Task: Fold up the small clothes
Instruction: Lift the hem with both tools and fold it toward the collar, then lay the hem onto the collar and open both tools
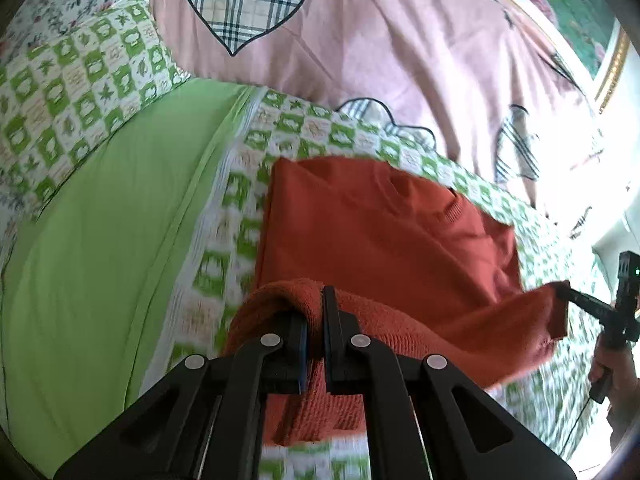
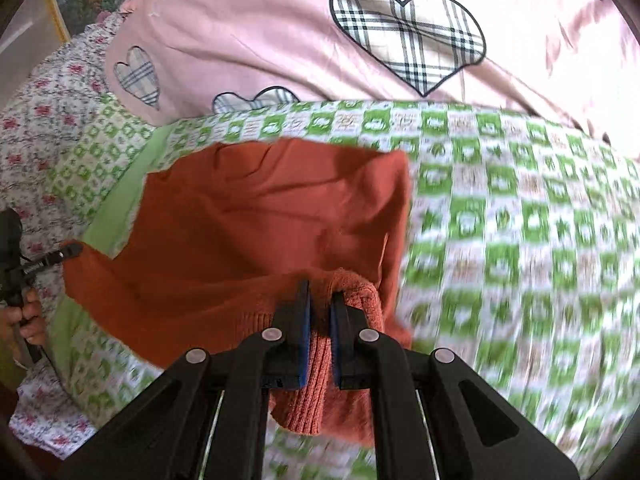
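Observation:
A rust-orange knit sweater lies on the green-and-white checked bedcover, its near hem lifted. My left gripper is shut on the left end of the ribbed hem. My right gripper is shut on the right end of the same hem; the sweater spreads ahead of it. In the left wrist view the right gripper shows at the far right pinching the hem corner. In the right wrist view the left gripper shows at the far left pinching the other corner.
A pink quilt with plaid hearts is heaped at the back of the bed. A plain green sheet panel lies left of the sweater. A checked pillow and floral fabric lie at the left. A framed picture hangs behind.

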